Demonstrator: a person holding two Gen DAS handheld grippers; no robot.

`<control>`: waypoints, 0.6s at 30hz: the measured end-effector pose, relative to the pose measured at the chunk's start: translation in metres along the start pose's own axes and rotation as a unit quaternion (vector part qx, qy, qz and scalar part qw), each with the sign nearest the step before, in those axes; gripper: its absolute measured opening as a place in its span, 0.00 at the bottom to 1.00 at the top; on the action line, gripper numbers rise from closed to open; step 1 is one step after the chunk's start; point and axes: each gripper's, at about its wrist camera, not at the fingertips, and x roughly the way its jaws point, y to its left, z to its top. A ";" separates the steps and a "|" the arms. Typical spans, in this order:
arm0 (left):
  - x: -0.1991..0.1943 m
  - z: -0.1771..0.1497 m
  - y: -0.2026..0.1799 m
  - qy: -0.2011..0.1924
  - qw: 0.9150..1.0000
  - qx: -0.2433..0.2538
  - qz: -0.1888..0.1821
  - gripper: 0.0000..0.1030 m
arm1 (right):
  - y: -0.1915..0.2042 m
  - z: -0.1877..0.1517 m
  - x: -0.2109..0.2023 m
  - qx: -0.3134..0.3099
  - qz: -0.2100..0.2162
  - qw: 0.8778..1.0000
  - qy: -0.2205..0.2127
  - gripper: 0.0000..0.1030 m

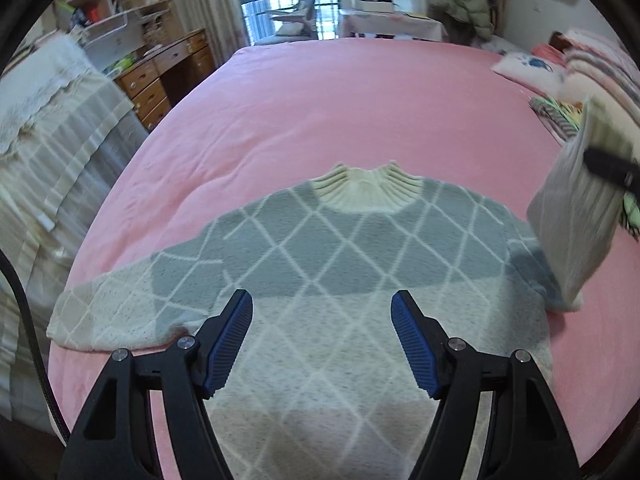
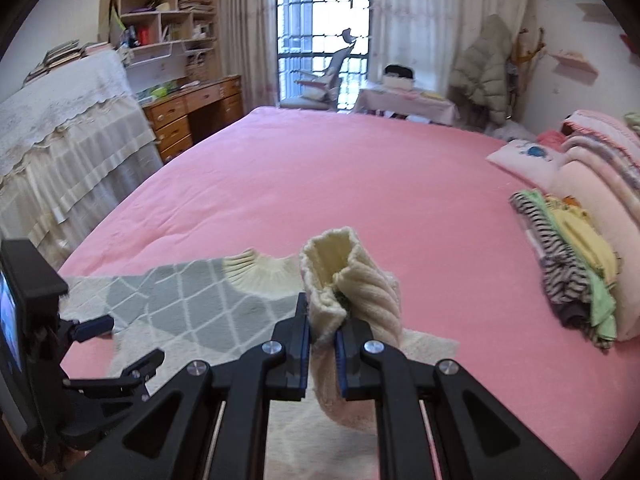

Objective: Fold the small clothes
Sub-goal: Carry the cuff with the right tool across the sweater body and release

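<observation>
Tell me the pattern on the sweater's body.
White diamond lattice on the sweater, grey above, pale cream below; clearest in the left wrist view.

Home bedroom: large bed (image 2: 340, 184) with pink cover, wooden desk (image 2: 192, 114), cluttered shelves (image 2: 168, 20), curtained window (image 2: 324, 28), hanging coat (image 2: 486, 72).

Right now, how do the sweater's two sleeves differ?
The left sleeve lies flat and spread out on the pink bedspread; the right sleeve is lifted off it, its cream cuff bunched and upright.
The left sleeve is free, with the left gripper open above the sweater; the right sleeve is clamped in the right gripper.
Both are the same knit: grey with white diamond lines, paling toward the cuff.
</observation>
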 end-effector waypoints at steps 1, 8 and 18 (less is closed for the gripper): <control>0.004 -0.002 0.011 0.003 1.000 -0.008 0.001 0.71 | 0.010 -0.002 0.010 0.001 0.011 1.000 0.008 0.10; 0.040 -0.020 0.053 0.031 0.999 -0.023 0.013 0.71 | 0.076 -0.016 0.066 -0.006 0.056 0.997 0.050 0.10; 0.078 -0.013 0.107 0.042 0.997 -0.066 0.027 0.71 | 0.133 -0.031 0.118 -0.010 0.072 0.994 0.086 0.10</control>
